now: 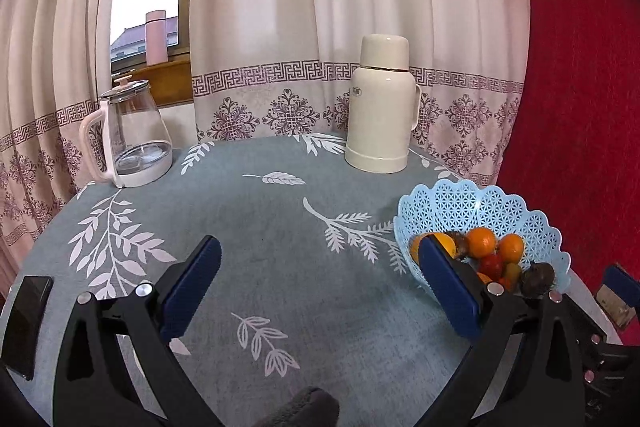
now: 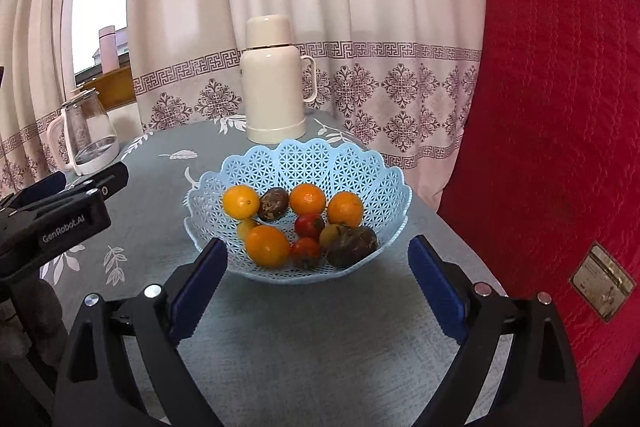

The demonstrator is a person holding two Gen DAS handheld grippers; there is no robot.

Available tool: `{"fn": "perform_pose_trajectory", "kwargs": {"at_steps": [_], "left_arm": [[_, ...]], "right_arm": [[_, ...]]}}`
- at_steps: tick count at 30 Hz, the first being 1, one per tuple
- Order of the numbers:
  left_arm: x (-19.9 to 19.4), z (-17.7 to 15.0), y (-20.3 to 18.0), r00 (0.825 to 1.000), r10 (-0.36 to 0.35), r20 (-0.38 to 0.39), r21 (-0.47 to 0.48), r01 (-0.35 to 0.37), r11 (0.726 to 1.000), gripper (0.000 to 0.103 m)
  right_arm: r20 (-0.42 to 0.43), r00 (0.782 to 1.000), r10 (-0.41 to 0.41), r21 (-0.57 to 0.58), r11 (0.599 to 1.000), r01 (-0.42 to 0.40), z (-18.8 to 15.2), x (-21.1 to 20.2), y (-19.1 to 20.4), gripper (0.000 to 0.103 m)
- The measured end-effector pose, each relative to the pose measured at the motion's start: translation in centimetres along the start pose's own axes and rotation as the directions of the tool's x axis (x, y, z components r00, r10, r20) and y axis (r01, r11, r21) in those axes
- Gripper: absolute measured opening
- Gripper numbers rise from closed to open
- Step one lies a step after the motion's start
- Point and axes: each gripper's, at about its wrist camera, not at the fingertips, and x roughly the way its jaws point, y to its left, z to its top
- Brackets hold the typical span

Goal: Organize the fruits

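Fruit filled the blue basket (image 1: pixel 480 205) at the lower right of the left wrist view, and no piece lay loose on the tablecloth (image 1: pixel 280 247) that spread across the middle of the frame, so the sorting looked close to finished, perhaps complete. The left gripper (image 1: pixel 320 287) stood wide open over bare cloth, holding nothing; its right finger covered part of an orange (image 1: pixel 444 243) and the near rim, so the count of fruit could not be made there. A kettle (image 1: pixel 132 135) at mid left, a flask (image 1: pixel 380 107) at upper centre and a dark phone (image 1: pixel 26 323), cut off at the lower left edge, sat apart from the work. In the right wrist view the basket (image 2: pixel 304 159) sat at centre, holding oranges (image 2: pixel 267 246), small red fruits (image 2: pixel 309 225) and dark round ones (image 2: pixel 352 241) whose kind was hard to tell. The right gripper (image 2: pixel 316 287) was spread wide just short of the near rim, empty. The table's right side ran out of sight at a red cover (image 2: pixel 552 107), so fruit there could not be ruled out.
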Motion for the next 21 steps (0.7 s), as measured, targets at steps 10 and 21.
{"fn": "perform_pose_trajectory", "kwargs": {"at_steps": [10, 21], "left_arm": [[-0.2, -0.9, -1.9, 1.0, -0.018, -0.002, 0.061, 0.019, 0.998, 0.1], [-0.3, -1.3, -2.8, 1.0, -0.015, -0.002, 0.102, 0.015, 0.995, 0.1]], "right_arm": [[-0.015, 1.0, -0.019, 0.011, 1.0, 0.019, 0.1, 0.4, -0.9, 0.091], [-0.028, 0.999, -0.028, 0.001, 1.0, 0.028, 0.1, 1.0, -0.8, 0.091]]}}
